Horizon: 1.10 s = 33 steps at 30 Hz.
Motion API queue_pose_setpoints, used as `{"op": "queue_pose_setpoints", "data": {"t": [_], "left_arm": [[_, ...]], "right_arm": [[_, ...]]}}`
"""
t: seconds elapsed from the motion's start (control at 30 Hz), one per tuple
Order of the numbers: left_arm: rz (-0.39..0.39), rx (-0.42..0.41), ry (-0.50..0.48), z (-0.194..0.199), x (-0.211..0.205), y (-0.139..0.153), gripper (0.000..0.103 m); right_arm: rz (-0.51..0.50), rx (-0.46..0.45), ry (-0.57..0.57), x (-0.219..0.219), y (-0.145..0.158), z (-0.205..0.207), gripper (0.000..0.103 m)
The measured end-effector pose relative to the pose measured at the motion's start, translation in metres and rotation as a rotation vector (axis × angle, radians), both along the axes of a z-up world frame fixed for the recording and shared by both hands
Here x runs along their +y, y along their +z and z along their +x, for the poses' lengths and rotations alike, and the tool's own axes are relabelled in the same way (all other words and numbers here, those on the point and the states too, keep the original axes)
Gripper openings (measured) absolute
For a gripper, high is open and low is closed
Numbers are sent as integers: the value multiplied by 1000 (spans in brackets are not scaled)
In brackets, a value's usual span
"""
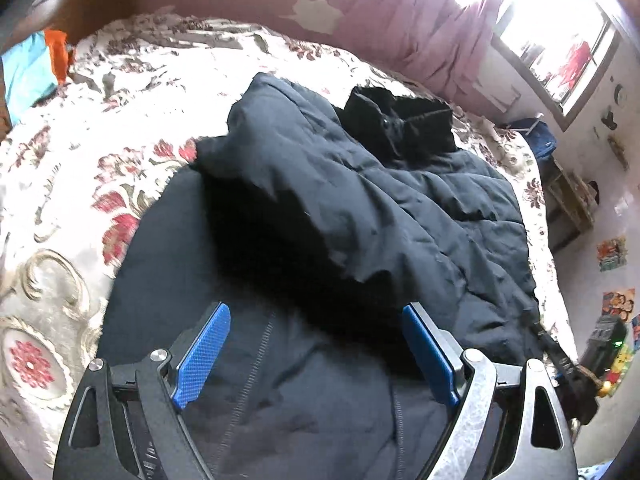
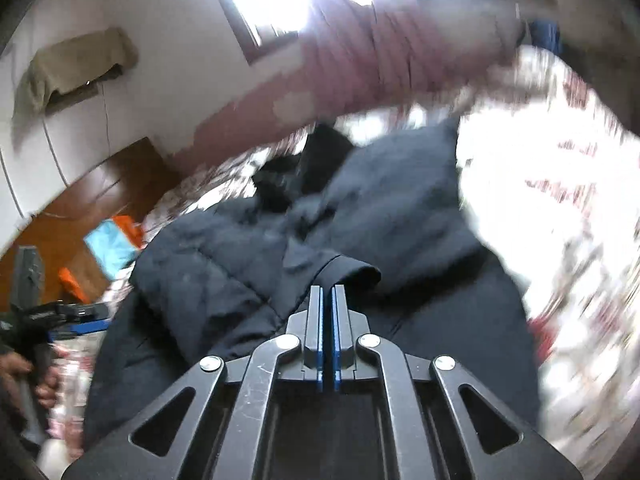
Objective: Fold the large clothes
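A large dark navy padded jacket lies on a floral bedspread, with a sleeve folded across its body and a black furry collar at the far end. My left gripper is open and empty, its blue pads just above the jacket's lower front by the zipper. In the right wrist view the jacket fills the middle. My right gripper is shut on a sleeve cuff and holds it over the jacket's body. The right wrist view is blurred.
A wooden headboard and a teal and orange cloth lie at the bed's far left. Pink curtains hang by a bright window. The other gripper and a hand show at the right view's left edge.
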<state>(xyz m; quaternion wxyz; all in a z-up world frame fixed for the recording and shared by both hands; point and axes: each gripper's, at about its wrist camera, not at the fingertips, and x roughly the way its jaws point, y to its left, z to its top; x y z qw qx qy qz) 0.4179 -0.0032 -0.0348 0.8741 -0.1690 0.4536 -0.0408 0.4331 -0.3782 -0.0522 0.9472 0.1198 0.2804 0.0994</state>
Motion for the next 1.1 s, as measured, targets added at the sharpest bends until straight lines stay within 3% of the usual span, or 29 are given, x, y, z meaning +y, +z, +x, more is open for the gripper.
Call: {"op": "queue_pose_setpoints", "data": {"t": [0.13,0.3,0.37,0.43,0.5,0.63,0.8,0.93,1.1], "left_arm": [[10,-12,31,5,10,4,87],[37,-6,56,20,17,2,87],[48,-7,58,28,16,1,87],[55,-19,51,36,12,1,87],[65,-44,33,46,3,2,87],[102,-72,-26,65,-25,-1,87],[188,-68,-88,90,-67,-18,87],[328,-18,-106,106,-92,-41,87],[380,-9,-122,110,-99,-55,91]], "right_arm": [[-97,-93,-148,-22,19,5,3],[-117,-82,-212,-36,21,16,4],[-108,-85,-161,-29,22,17,5],[-138,-88,-75,-9,23,19,16],[-171,-88,29,14,19,19,40],[-230,-41,115,40,7,23,41],[-303,71,103,49,-16,40,41],[-278,116,101,44,-30,50,41],[-267,116,100,45,-41,56,42]]}}
